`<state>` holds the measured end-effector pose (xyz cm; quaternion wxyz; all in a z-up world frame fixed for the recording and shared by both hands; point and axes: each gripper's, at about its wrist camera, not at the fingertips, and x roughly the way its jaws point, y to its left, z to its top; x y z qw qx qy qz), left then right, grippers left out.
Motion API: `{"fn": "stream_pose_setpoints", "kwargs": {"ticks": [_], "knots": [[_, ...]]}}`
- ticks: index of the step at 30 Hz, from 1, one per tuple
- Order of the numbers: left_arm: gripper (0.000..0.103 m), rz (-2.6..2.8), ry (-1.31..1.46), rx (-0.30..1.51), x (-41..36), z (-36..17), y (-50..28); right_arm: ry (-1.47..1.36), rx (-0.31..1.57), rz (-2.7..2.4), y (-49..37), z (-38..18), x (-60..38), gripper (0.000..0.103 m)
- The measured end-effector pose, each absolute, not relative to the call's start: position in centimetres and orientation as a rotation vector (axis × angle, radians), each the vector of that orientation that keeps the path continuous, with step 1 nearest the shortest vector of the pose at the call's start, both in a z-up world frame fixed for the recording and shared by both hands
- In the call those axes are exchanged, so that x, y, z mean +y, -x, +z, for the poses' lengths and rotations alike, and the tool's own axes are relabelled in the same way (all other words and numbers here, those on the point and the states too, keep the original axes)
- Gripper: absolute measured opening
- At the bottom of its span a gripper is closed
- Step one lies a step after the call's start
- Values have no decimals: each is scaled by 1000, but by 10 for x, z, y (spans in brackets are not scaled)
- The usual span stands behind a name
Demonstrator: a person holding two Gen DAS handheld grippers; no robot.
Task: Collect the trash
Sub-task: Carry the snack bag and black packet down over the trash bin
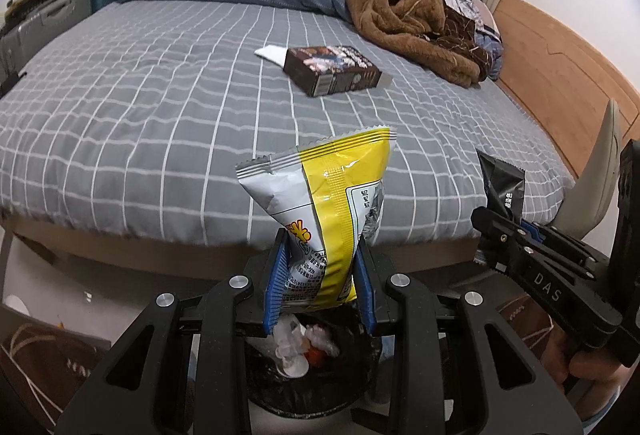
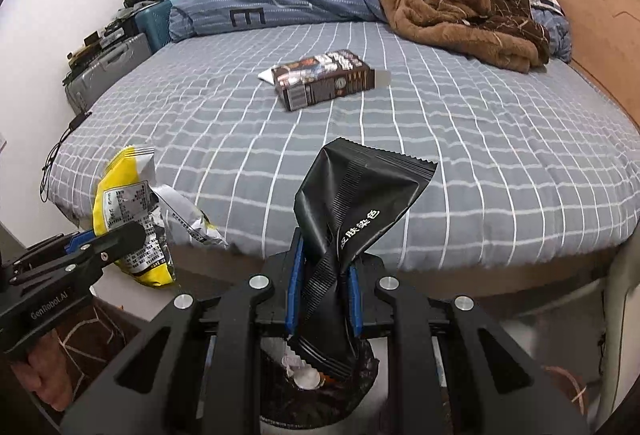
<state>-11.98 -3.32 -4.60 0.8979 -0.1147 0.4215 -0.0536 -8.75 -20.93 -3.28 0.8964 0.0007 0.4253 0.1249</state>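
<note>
The left gripper [image 1: 320, 275] is clamped on a yellow chip bag [image 1: 324, 203], which stands up between its blue pads right over the bin [image 1: 312, 391]. Beside it, the right gripper [image 2: 324, 287] pinches a twisted black wrapper [image 2: 352, 207] above the same bin [image 2: 316, 395]. A brown box [image 1: 334, 69] lies farther off on the bed [image 1: 140, 107].
</note>
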Motion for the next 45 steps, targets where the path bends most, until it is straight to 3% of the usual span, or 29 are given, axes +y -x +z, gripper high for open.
{"fn": "stream_pose_setpoints", "kwargs": {"ticks": [14,34,40,45], "knots": [[30,-94,237,968,-39,-93,145,22,993,273,108,-82,-200,18],[30,-44,230,1145,-29,-187,113,75,1240,268,76,-187,-176,20],[30,-38,207,1153,-22,-200,109,103,1295,271,73,-210,-165,23],[30,-22,220,1166,-13,-204,113,131,1323,277,70,-225,-153,32]]}}
